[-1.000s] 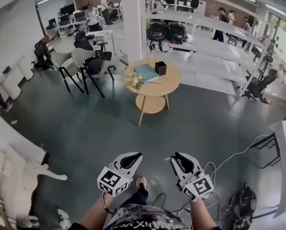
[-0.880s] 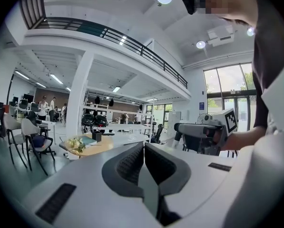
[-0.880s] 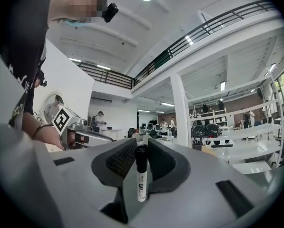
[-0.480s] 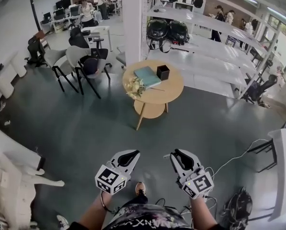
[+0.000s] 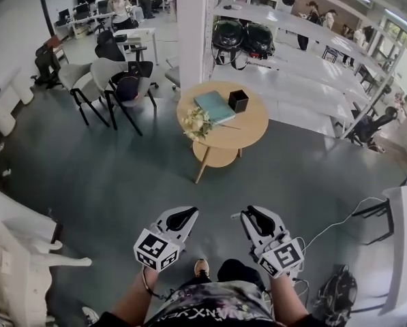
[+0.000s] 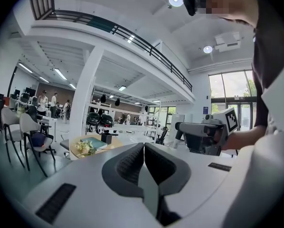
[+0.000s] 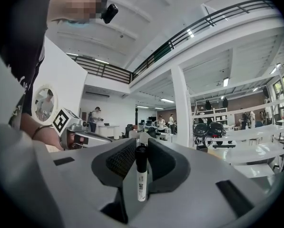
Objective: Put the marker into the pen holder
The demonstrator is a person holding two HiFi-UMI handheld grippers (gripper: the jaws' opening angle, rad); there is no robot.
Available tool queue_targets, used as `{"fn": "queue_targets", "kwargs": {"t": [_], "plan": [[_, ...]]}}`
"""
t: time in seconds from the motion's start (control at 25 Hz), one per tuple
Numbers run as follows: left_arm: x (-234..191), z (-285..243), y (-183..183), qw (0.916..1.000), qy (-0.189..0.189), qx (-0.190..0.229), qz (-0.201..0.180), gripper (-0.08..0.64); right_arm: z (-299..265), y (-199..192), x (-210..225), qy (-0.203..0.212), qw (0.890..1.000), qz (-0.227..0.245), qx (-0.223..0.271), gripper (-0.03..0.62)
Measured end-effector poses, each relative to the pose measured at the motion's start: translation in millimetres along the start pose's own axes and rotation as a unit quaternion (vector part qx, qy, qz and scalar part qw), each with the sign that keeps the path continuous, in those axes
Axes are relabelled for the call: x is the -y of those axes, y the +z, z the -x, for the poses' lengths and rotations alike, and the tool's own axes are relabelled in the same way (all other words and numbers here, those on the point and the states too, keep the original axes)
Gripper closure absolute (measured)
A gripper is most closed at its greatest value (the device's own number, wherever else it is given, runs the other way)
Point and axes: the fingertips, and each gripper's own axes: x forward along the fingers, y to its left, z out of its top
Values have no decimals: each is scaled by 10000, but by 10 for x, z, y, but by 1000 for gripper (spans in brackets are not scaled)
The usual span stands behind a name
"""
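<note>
A black square pen holder (image 5: 238,100) stands on a round wooden table (image 5: 249,125) several steps ahead of me. Both grippers are held low in front of my body, far from the table. My right gripper (image 5: 248,214) is shut on a white marker (image 7: 141,175) with a black cap, which lies along the jaws with its cap pointing forward. My left gripper (image 5: 183,214) is shut with nothing between its jaws. In the left gripper view the pen holder (image 6: 106,138) shows small beyond the closed left gripper (image 6: 144,149).
On the table also lie a teal book (image 5: 214,106) and a bunch of pale flowers (image 5: 197,122). Chairs (image 5: 121,87) stand to the left, long white shelves (image 5: 305,53) to the right, a white pillar (image 5: 208,26) behind. Cables (image 5: 339,223) trail on the grey floor at right.
The table has drawn a little nearer in the head view as I step forward. Both grippers keep their pose, and the marker stays in the right one.
</note>
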Motion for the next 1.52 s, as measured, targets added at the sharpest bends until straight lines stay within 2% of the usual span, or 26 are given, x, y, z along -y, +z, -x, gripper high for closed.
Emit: {"fn": "queue_targets", "kwargs": {"t": [0.44,0.8,1.12,1.52], "plan": [[-375,7,83,9999,146,66,-40,534,-421,28,24,148,9999,15,69,511],[-893,-110,16,9995,309,74,-24,534,-923,-15,141,292,9995,54,86,511],[-1541,-444,27,9995,306,-56,-31,534,-1602,-67,410,344,9994,-43,72,511],[-2659,-694,151,9980,612,-106,97,534,-2747,-67,727,606,9980,-127,-99,511]]}}
